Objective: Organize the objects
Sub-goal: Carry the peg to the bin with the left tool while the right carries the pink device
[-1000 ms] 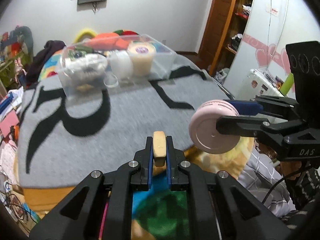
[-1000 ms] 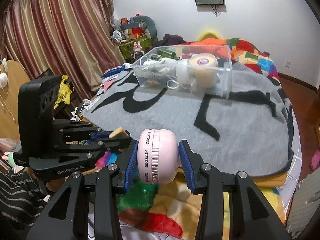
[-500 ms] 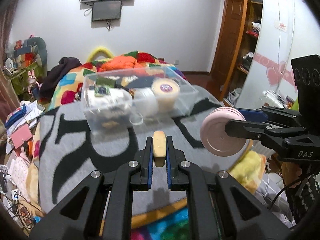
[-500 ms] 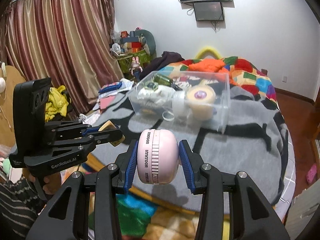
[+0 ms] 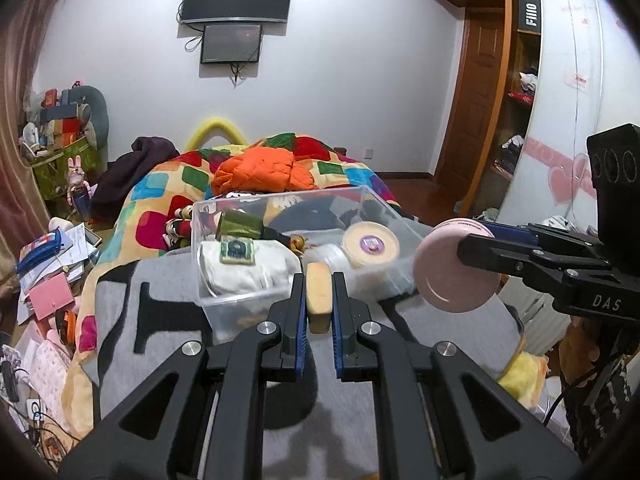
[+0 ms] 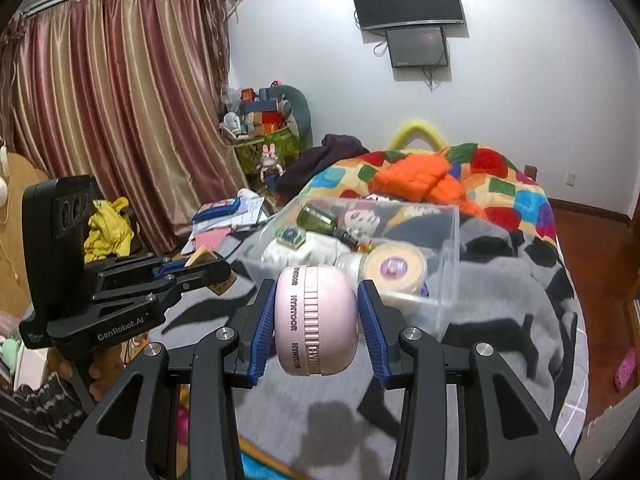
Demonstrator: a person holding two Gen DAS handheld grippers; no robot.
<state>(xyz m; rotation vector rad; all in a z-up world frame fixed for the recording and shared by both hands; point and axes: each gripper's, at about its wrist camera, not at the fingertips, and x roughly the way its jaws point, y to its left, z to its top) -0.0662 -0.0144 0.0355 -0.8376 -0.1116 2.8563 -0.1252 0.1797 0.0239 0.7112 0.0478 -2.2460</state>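
Observation:
My left gripper (image 5: 319,280) is shut on a small tan block (image 5: 318,295), held over the grey blanket just in front of the clear plastic bin (image 5: 224,304). My right gripper (image 6: 316,312) is shut on a round pink case (image 6: 315,320) marked HYNTOOR, also near the bin (image 6: 448,280). The pink case shows in the left wrist view (image 5: 456,276) at the right. The tan block shows in the right wrist view (image 6: 200,258) at the left. The bin holds a white cloth (image 5: 240,272), a cream tub (image 5: 372,246) and a green bottle (image 5: 240,226).
The bin stands on a grey blanket with black letters (image 5: 120,320) over a bed. A colourful quilt and an orange jacket (image 5: 260,172) lie behind it. Papers and clutter (image 5: 44,264) cover the floor at the left. A wardrobe (image 5: 560,120) stands at the right.
Both grippers have moved forward over the bed toward the bin, which now looks larger and closer. Both still hold their objects.

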